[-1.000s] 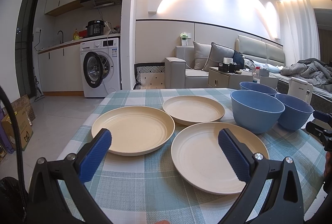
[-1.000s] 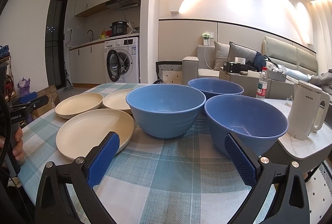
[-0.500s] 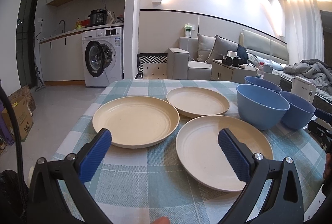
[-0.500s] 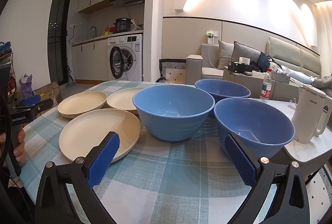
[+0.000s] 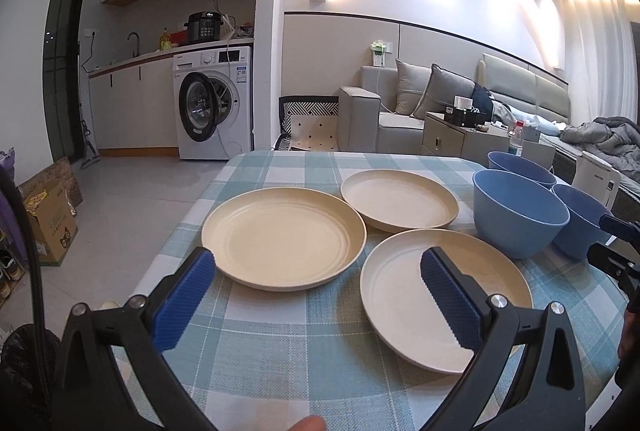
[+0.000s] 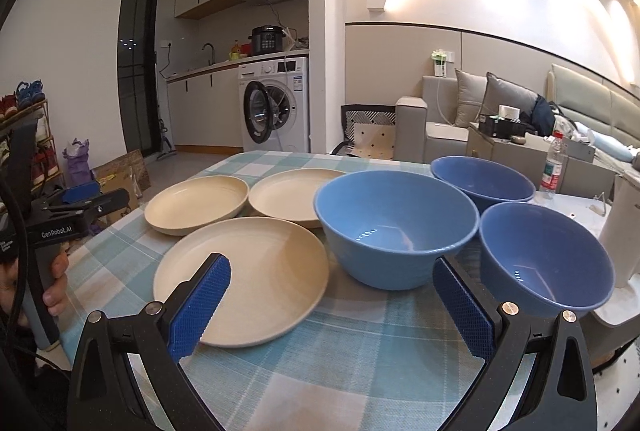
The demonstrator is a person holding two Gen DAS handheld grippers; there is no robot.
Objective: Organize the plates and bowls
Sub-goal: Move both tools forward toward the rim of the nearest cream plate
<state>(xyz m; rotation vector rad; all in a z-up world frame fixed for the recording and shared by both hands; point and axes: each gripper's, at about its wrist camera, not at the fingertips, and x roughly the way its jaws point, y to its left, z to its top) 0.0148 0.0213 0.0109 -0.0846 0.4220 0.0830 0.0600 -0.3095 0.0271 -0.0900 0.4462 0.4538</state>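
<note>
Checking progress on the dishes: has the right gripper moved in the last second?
Yes. The right gripper has advanced toward the middle blue bowl, which looms larger and nearer against the checked tablecloth.

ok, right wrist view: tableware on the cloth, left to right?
far-left cream plate → near cream plate → middle blue bowl → right blue bowl. I left out the far cream plate and the far blue bowl, since they overlap the others in the order.
</note>
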